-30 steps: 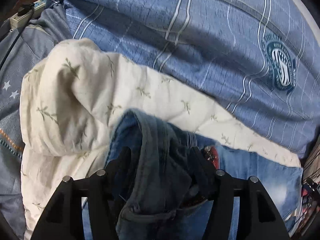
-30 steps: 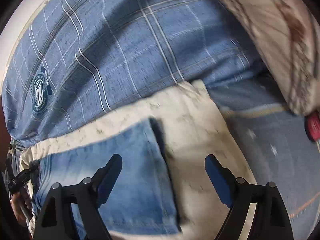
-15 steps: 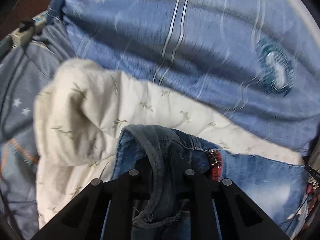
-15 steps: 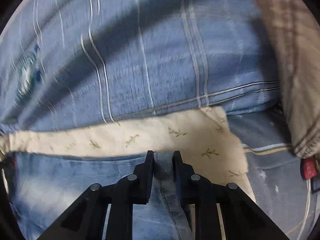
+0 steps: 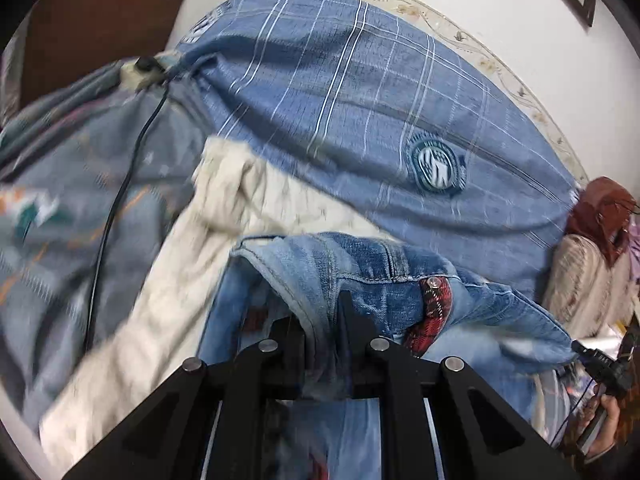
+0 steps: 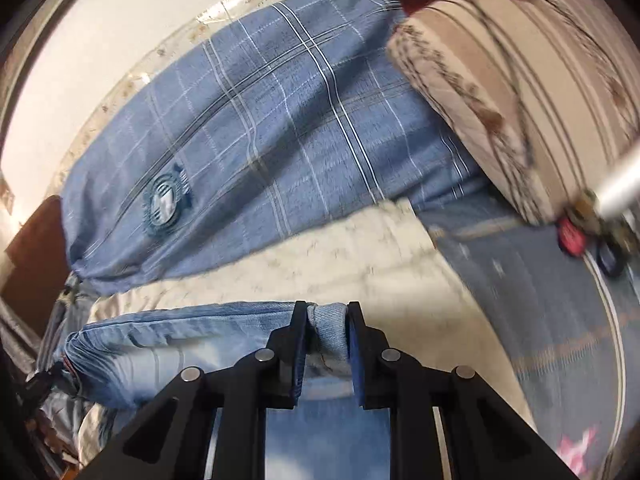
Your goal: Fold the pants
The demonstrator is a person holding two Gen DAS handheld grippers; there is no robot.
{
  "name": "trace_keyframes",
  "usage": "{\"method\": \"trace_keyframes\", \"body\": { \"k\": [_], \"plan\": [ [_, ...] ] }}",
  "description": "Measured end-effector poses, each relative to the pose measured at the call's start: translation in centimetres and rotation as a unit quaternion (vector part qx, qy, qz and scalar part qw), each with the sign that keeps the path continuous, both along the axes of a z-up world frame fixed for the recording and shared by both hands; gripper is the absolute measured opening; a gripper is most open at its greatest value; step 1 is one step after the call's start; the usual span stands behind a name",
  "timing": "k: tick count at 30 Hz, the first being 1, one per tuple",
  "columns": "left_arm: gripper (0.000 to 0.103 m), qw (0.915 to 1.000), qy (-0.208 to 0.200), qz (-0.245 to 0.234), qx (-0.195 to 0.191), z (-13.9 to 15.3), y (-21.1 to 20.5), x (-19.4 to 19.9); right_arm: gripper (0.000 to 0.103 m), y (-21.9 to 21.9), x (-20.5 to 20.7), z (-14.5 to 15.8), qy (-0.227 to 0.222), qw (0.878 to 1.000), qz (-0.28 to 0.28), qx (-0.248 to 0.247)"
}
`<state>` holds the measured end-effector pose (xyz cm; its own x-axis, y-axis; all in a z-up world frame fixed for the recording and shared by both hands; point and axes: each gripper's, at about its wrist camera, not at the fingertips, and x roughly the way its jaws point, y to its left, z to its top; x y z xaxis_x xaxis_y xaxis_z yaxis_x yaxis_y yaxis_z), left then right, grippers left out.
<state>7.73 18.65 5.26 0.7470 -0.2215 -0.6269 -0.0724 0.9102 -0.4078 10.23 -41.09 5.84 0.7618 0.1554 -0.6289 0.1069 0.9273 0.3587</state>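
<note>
The pants are light blue jeans (image 5: 360, 264) with a red plaid lining at the waistband. My left gripper (image 5: 320, 320) is shut on the bunched waistband and holds it lifted above the cream floral cloth (image 5: 224, 208). My right gripper (image 6: 326, 320) is shut on the hem end of a jeans leg (image 6: 180, 344), also lifted; the leg stretches away to the left. Both views are motion-blurred.
A large blue plaid pillow (image 5: 360, 100) with a round badge lies behind, against a white wall. A black cable (image 5: 116, 208) runs over the grey-blue bedding at left. A beige striped cushion (image 6: 520, 92) is at right. A person in a red headscarf (image 5: 600, 216) sits at far right.
Both grippers closed on the jeans, the right on the leg hem, the left on the waistband, and then lifted and tilted up, so the wall behind the pillow now shows.
</note>
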Motion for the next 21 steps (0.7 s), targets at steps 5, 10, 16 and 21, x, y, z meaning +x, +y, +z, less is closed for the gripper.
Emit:
{"method": "trace_keyframes", "body": {
  "k": [5, 10, 16, 21],
  "plan": [
    [0.015, 0.9993, 0.035, -0.008, -0.011, -3.7, 0.6, -5.3, 0.02, -0.4, -8.2, -4.1, 0.019, 1.0, 0.002, 0.018],
    [0.019, 0.9965, 0.081, -0.017, -0.01, -7.1, 0.5, -7.3, 0.023, -1.0, -11.1, -10.1, 0.092, 0.996, 0.001, 0.022],
    [0.052, 0.9932, 0.115, 0.016, -0.008, -7.5, 1.6, -9.3, 0.07, -2.0, -12.6, -11.7, 0.119, 0.993, -0.008, 0.023],
    [0.054, 0.9922, 0.06, 0.087, 0.065, -3.7, 1.5, -11.4, 0.07, -3.5, -13.4, -9.0, 0.081, 0.995, -0.032, 0.05]
  ]
}}
